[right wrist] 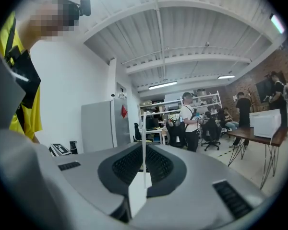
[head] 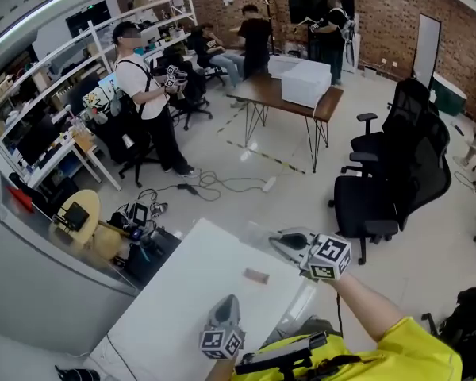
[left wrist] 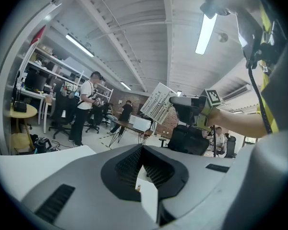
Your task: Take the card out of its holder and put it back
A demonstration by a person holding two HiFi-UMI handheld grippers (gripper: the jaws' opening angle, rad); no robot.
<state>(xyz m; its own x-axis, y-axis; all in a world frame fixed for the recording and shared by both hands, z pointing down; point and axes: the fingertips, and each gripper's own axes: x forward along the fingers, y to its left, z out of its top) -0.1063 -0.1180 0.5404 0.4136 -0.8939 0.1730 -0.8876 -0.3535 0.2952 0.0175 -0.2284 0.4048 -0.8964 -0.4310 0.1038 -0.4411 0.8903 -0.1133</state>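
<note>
Plainly, the right tool [right wrist: 144, 150] is clamped on the card [right wrist: 143, 128], which stands edge-on between its pads as a thin white upright strip rising past the tips. In the left gripper view the same card [left wrist: 157, 102] shows its face (white, ruled with rows of fine marks), tilted and sticking out from the right tool's front, raised off the white table [head: 182, 292]. The left tool [left wrist: 143, 152] has its pads drawn together at the tips, with nothing gripped between them. On the table, below and between the two tools, lies a small brownish piece that looks like the holder [head: 256, 275], apart from both.
</note>
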